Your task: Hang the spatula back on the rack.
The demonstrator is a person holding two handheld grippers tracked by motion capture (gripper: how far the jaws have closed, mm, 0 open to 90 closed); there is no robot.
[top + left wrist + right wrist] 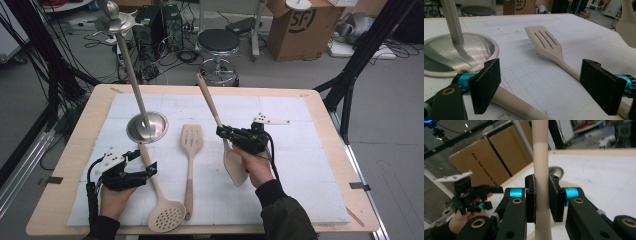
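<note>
My right gripper [223, 134] [542, 195] is shut on the handle of a beige solid spatula [235, 167] [541, 167]. It holds the spatula off the mat, blade toward the person and handle tilted up and away. My left gripper [144, 162] [544, 85] rests low on the white mat, jaws wide open. The handle of a perforated skimmer [166, 217] [519, 106] lies under its left pad [486, 85]. A slotted spatula [191, 139] [546, 42] lies flat in the middle, its handle passing behind the right pad [602, 86]. The held spatula's blade [627, 25] hangs at that view's upper right.
A metal stand with a dome base [146, 127] [461, 53] and a tall pole [127, 65] stands just beyond the left gripper. The white mat [300, 165] covers a wooden table [75, 150]. Behind the table are a stool [218, 42] and a cardboard box [302, 25].
</note>
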